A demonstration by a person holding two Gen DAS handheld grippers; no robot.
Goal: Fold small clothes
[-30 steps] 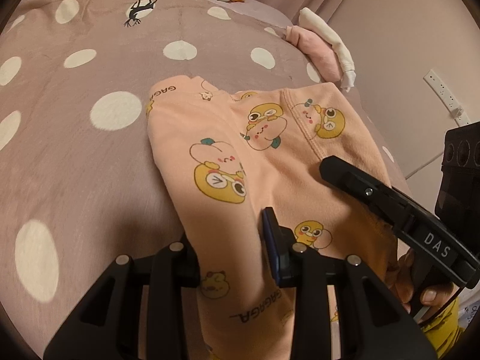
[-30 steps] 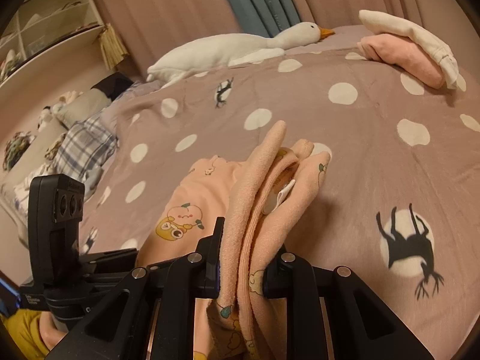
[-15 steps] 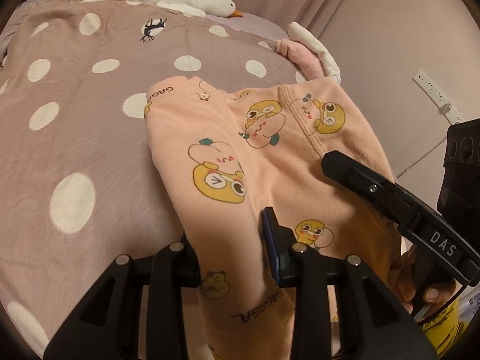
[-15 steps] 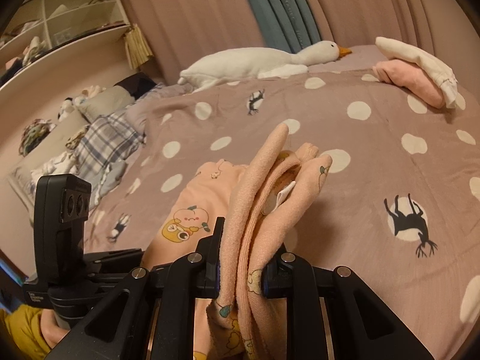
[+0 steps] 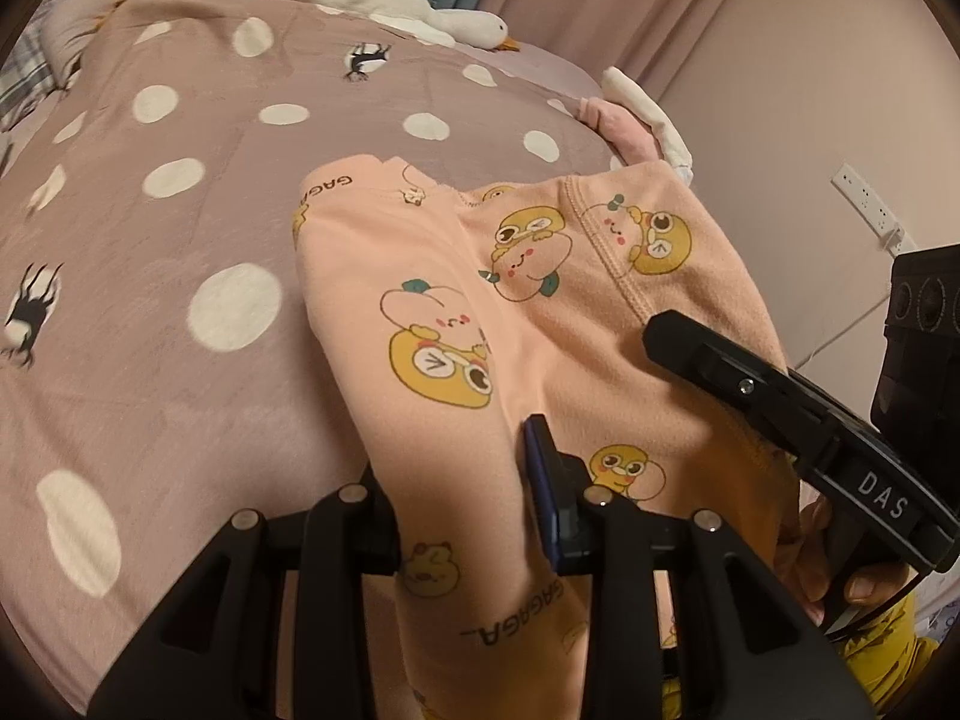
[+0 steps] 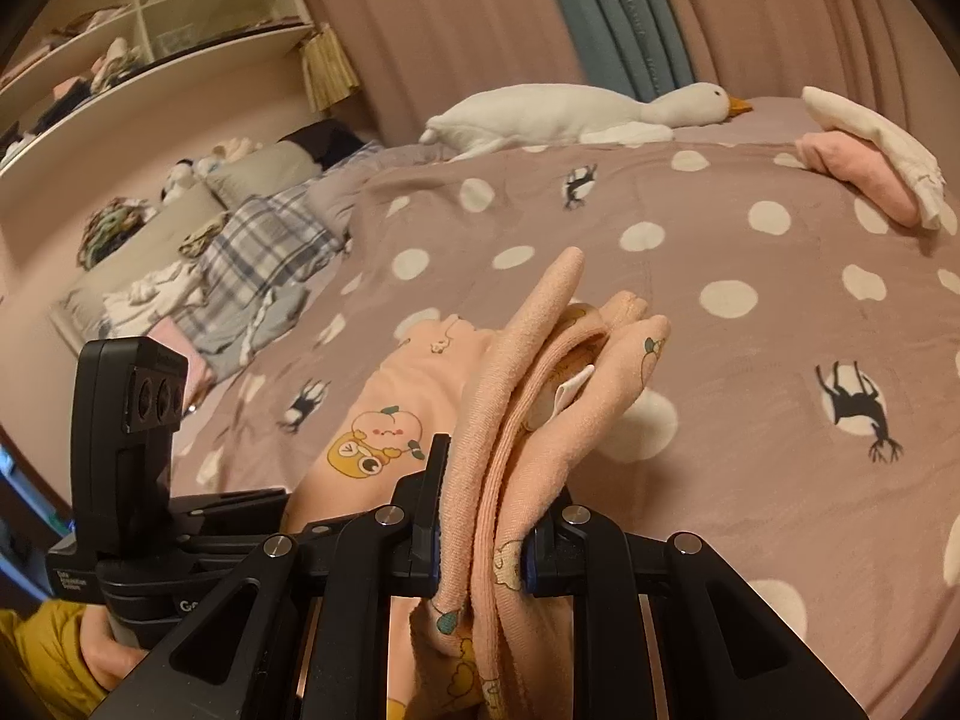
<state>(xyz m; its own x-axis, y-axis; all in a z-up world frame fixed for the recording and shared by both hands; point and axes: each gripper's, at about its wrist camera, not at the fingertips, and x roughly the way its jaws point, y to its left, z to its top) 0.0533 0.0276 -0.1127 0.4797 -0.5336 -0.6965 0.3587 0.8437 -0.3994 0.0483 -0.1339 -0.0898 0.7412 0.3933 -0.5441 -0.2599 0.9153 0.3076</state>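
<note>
A small peach garment (image 5: 480, 312) printed with yellow cartoon characters is held up above the bed. My left gripper (image 5: 462, 498) is shut on a fold of it at its near end. My right gripper (image 6: 483, 522) is shut on several bunched layers of the same garment (image 6: 528, 396), which stick up between the fingers. The right gripper also shows in the left wrist view (image 5: 780, 402) at the right, against the garment's edge. The left gripper's body shows in the right wrist view (image 6: 150, 480) at the lower left.
The bed has a mauve cover with white dots (image 5: 180, 240). A white goose plush (image 6: 570, 114) lies at its far end. A folded pink and white pile (image 6: 870, 162) sits at the far right. Plaid bedding and loose clothes (image 6: 240, 258) lie at the left, below shelves (image 6: 150, 30).
Both grippers have lifted with the garment still clamped, so more of the bed and room shows behind. The grip on the garment is the same.
</note>
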